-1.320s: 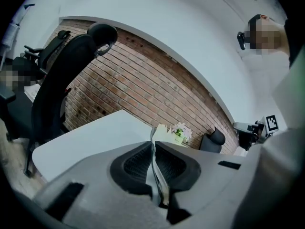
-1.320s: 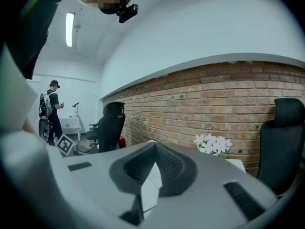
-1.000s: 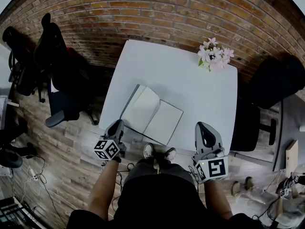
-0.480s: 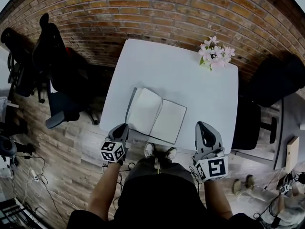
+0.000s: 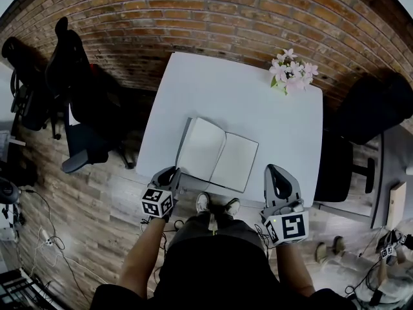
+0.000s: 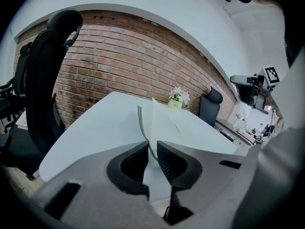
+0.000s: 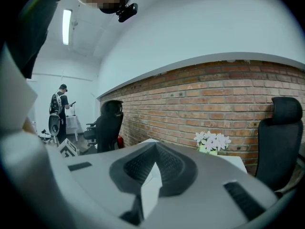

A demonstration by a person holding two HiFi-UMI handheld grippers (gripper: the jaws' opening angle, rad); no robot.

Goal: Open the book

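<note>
An open book [image 5: 217, 154] with blank pale pages lies near the front edge of the white table [image 5: 219, 86]. My left gripper [image 5: 170, 175] is at the book's near-left corner. In the left gripper view the thin dark cover [image 6: 141, 122] runs down between the almost closed jaws of the left gripper [image 6: 152, 147], which are shut on it, and the pages [image 6: 162, 118] rise just behind. My right gripper [image 5: 277, 181] hangs off the table's front edge, to the right of the book. Its jaws [image 7: 155, 149] meet at the tips with nothing in them.
A pot of pale pink flowers [image 5: 292, 73] stands at the table's far right corner. Black office chairs stand to the left [image 5: 71, 63] and to the right [image 5: 371, 108]. A brick wall runs behind. The person's shoes [image 5: 215, 205] are under the front edge.
My left gripper has moved right and a little lower, and the book has shifted right across the table with it. The right gripper has stayed still.
</note>
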